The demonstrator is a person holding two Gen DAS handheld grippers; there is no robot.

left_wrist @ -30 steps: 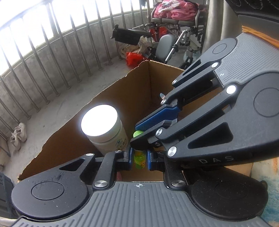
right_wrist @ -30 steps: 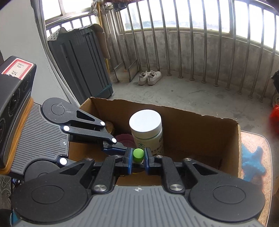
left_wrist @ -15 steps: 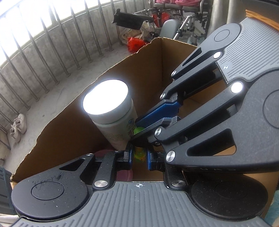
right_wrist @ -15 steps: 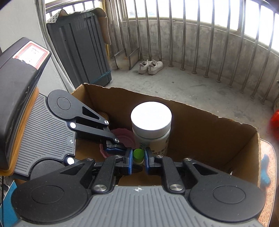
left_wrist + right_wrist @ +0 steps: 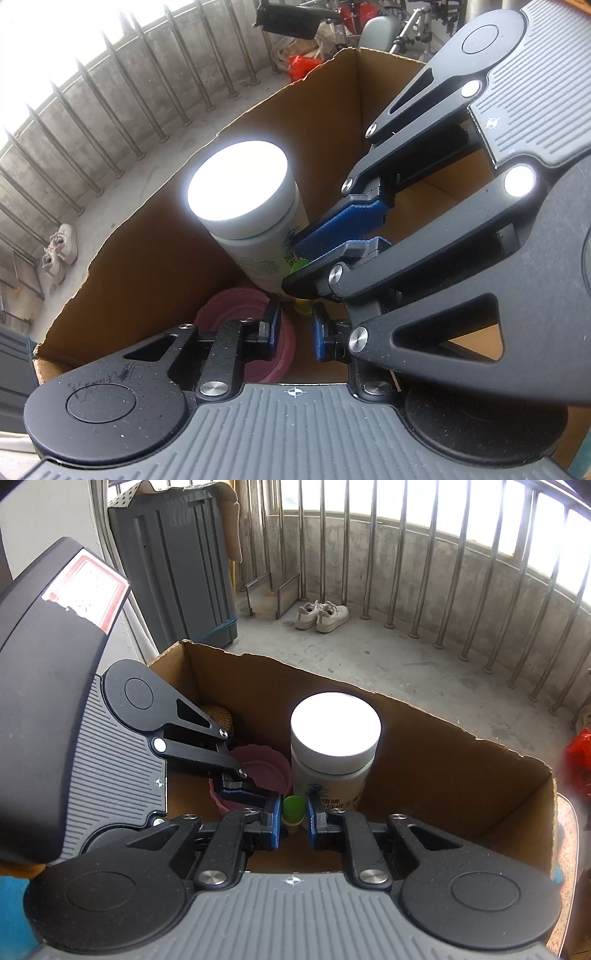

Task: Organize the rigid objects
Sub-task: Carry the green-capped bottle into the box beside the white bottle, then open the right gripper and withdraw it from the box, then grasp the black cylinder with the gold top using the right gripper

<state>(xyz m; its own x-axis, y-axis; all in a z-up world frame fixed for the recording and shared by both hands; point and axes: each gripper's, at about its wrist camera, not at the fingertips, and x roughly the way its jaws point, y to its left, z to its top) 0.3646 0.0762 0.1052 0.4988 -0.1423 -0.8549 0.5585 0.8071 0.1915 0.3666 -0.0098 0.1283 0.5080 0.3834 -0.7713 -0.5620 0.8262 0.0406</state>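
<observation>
A small green-capped bottle (image 5: pixel 293 808) stands inside a cardboard box (image 5: pixel 424 746), next to a tall white jar (image 5: pixel 334 746) and a pink bowl (image 5: pixel 258 771). My right gripper (image 5: pixel 293 818) straddles the bottle with its jaws slightly apart from the cap. In the left wrist view the right gripper (image 5: pixel 321 254) crosses above the bottle (image 5: pixel 303 304). My left gripper (image 5: pixel 295 328) is open just in front of the bottle, over the pink bowl (image 5: pixel 243 325) and below the white jar (image 5: pixel 251 229).
A brown woven item (image 5: pixel 218 718) lies in the box's far left corner. A grey cabinet (image 5: pixel 177 565), white shoes (image 5: pixel 321 614) and balcony railing (image 5: pixel 443 572) stand beyond the box. A wheelchair (image 5: pixel 388 26) and a red bag (image 5: pixel 303 62) are behind the box.
Both grippers lowered into the box with the bottle. The right gripper's jaws have opened off the green cap, and the left jaws have widened away from the bottle.
</observation>
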